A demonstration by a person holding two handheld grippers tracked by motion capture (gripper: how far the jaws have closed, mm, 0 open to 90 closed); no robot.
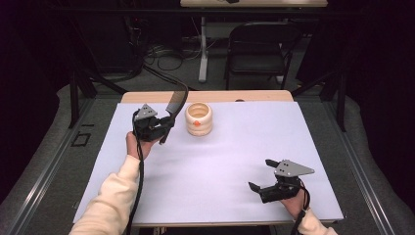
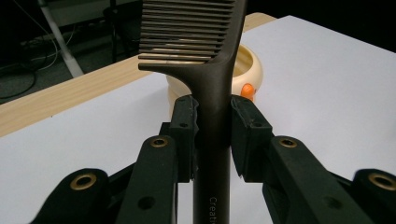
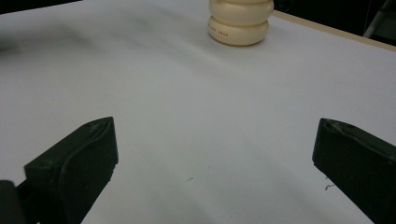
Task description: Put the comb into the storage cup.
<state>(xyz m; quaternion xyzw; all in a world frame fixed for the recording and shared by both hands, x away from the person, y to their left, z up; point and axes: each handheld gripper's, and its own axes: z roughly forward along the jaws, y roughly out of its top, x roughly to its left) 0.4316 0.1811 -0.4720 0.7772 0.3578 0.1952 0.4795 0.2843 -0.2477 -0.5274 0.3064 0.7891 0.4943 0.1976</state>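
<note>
Left hand-held gripper sits at the far left of the worktop, clamped on the handle of a dark comb. Comb rises from the jaws, teeth end uppermost, leaning toward the far side. Left gripper view: both pads press the comb handle from either side; teeth run in a row above; pale lettering low on the handle, too cut off to read.

Cream ribbed holder, open-topped, with an orange mark on its near side, stands just beside the comb, to its right. Left gripper view has it directly behind the handle.

Right hand-held gripper rests low at the near right corner, jaws wide apart, nothing between them. Its own view shows bare white sheet between the jaws, cream holder well off at the top.
</note>
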